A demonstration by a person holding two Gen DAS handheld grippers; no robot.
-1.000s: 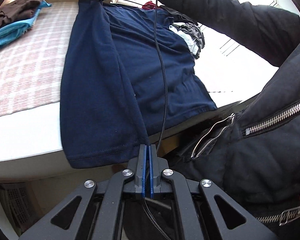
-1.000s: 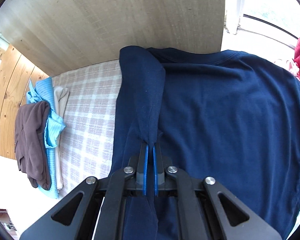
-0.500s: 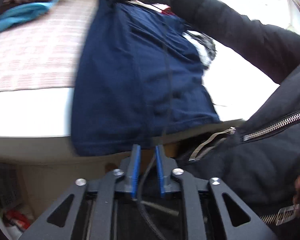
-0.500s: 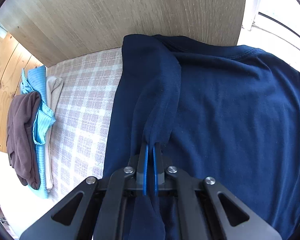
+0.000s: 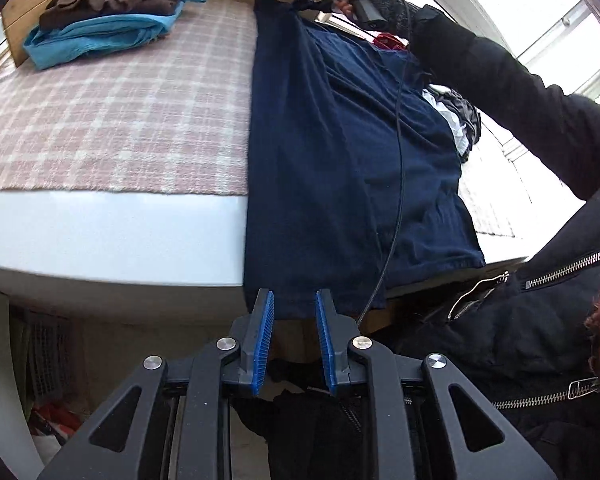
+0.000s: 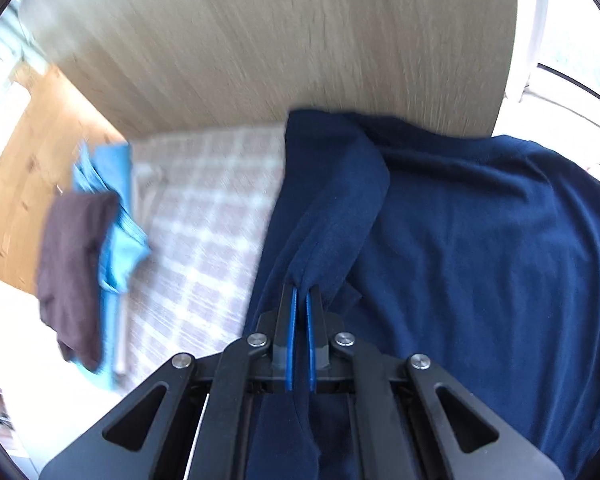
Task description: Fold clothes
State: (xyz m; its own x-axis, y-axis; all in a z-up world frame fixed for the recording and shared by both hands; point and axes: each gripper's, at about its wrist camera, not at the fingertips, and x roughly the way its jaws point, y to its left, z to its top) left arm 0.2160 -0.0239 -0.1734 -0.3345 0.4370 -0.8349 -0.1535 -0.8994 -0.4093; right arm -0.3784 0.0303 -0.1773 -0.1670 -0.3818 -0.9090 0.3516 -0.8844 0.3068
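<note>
So the left gripper (image 5: 294,304) just let go of the navy shirt (image 5: 340,152): fingers spread, hem just ahead on the bench (image 5: 112,232). Right gripper (image 6: 301,294) keeps pinching the folded-over side. Lengthwise fold looks basically laid.

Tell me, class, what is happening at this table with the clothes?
A person in a black jacket is folding a navy blue cotton T-shirt spread on a pink checked cloth over a white table. The right gripper is shut on a folded-over strip of the shirt near its collar end. The left gripper is open at the hem, holding nothing. A folded pile of brown and turquoise clothes lies at the far corner.
</note>
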